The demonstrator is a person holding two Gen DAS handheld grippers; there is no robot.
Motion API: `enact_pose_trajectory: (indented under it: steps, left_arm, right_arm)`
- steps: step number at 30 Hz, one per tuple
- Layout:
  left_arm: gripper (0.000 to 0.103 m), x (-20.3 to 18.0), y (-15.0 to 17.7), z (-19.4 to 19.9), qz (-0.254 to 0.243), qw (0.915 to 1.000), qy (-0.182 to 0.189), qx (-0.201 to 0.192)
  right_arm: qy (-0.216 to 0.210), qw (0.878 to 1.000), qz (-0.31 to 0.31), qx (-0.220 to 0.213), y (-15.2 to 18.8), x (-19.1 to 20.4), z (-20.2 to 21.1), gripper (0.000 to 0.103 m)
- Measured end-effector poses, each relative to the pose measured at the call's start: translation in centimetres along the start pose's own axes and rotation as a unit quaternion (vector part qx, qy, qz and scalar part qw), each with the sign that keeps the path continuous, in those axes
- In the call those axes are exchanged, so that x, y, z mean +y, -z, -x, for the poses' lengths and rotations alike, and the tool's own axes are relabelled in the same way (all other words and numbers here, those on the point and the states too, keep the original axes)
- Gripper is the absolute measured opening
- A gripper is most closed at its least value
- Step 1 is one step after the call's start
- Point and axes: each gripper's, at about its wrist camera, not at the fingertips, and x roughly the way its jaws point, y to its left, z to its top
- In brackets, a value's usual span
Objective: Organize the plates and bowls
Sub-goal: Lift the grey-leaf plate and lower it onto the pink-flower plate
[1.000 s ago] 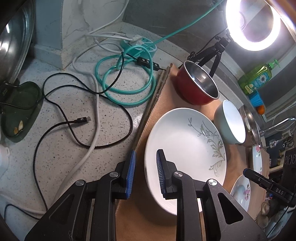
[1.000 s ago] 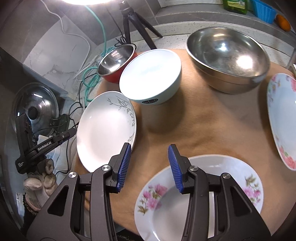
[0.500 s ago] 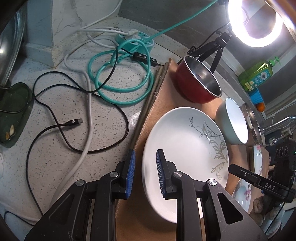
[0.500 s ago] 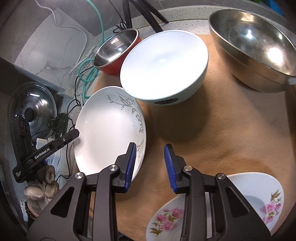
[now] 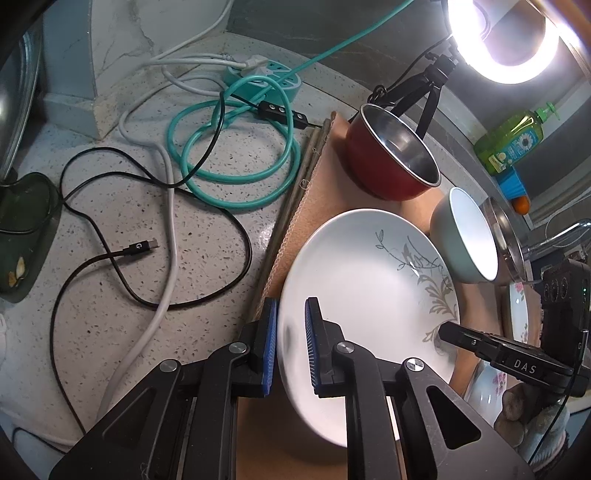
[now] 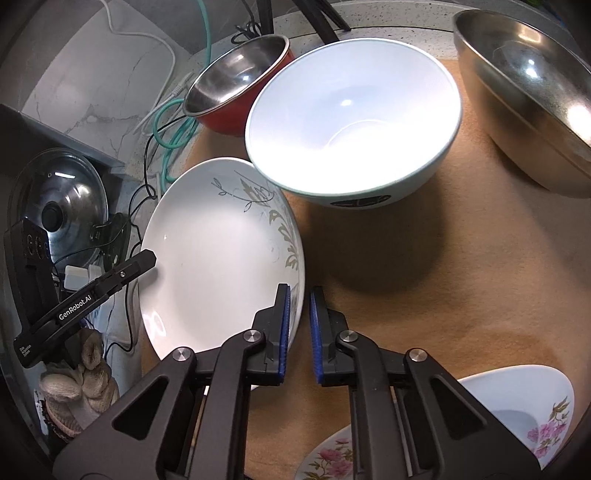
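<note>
Two grippers are pinching opposite rims of the leaf-print plate [image 5: 365,280], which is sitting on the brown mat [image 6: 461,280] w/ its far edge just under the pale bowl [image 6: 351,122]; left gripper [image 5: 290,343] is clamping the outer rim, right gripper [image 6: 298,325] has just been closing on the inner rim; lifting level & evenly, drawing clear of bowl before raising.

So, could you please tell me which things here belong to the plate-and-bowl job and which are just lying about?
Job: leaf-pattern plate, white bowl, red bowl, steel bowl, flowered plate.

Lying about: teal cable, black cable, ring light, soap bottle, pot lid.
</note>
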Motion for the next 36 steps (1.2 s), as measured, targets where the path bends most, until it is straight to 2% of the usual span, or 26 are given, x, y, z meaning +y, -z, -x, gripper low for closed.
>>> enact_pose_trajectory:
  steps: [3, 18, 31, 36]
  left_arm:
    - [0.013, -0.1, 0.1, 0.0, -0.002, 1.0, -0.004, 0.0]
    - [0.013, -0.9, 1.7, 2.0, 0.001, 0.9999, -0.003, -0.01]
    - [0.013, -4.7, 3.8, 4.9, -0.028, 0.9988, 0.022, -0.032]
    - [0.013, -6.8, 5.1, 5.1, -0.041, 0.998, 0.04, -0.026]
  right_arm:
    - [0.012, 1.0, 0.008, -0.002, 0.0, 0.4, 0.0, 0.009]
    - [-0.003, 1.0, 0.01, 0.009, 1.2, 0.6, 1.0, 0.009]
    - [-0.013, 1.0, 0.007, -0.013, 3.6, -0.9, 5.8, 0.009]
    - [-0.009, 1.0, -0.004, -0.021, 4.9, -3.0, 8.1, 0.009]
